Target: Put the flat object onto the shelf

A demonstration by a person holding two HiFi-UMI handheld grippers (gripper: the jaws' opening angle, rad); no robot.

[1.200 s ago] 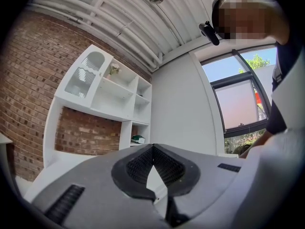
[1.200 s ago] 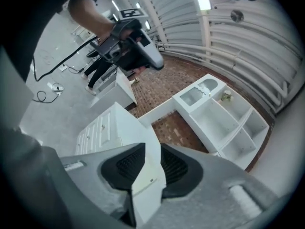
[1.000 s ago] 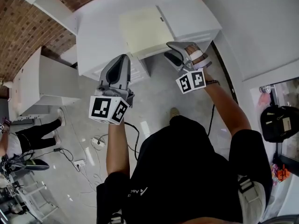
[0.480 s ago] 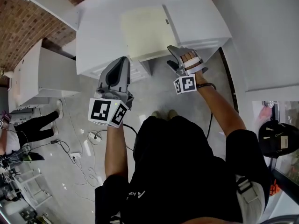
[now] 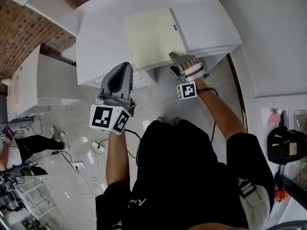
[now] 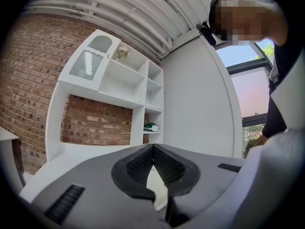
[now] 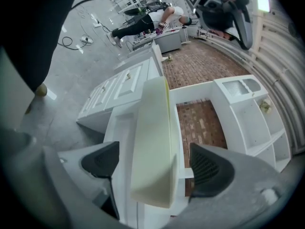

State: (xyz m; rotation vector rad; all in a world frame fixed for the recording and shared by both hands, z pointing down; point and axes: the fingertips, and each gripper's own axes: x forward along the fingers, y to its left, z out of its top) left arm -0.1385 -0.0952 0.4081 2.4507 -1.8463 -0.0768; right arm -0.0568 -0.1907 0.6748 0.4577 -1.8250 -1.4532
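Now I am letting go of the flat pad [image 5: 152, 35] on the white counter [image 5: 103, 37].
My right fingers [image 7: 209, 168] have just been opening and are wide apart. The pad's edge is between them, but they don't touch it. My left fingers [image 6: 167, 168] are closed on nothing. Next, I think, I should pull my right hand straight back so I don't bump the pad. Tall shelves [image 6: 119, 75] stand behind it, and a white wall [image 5: 268, 28] is close on the right.

Bright even daylight; window [image 6: 250, 87] at far right overexposed. Shadows soft. Gripper views fisheye-bent, corners black, near foreground soft-focus. Head view sharp.
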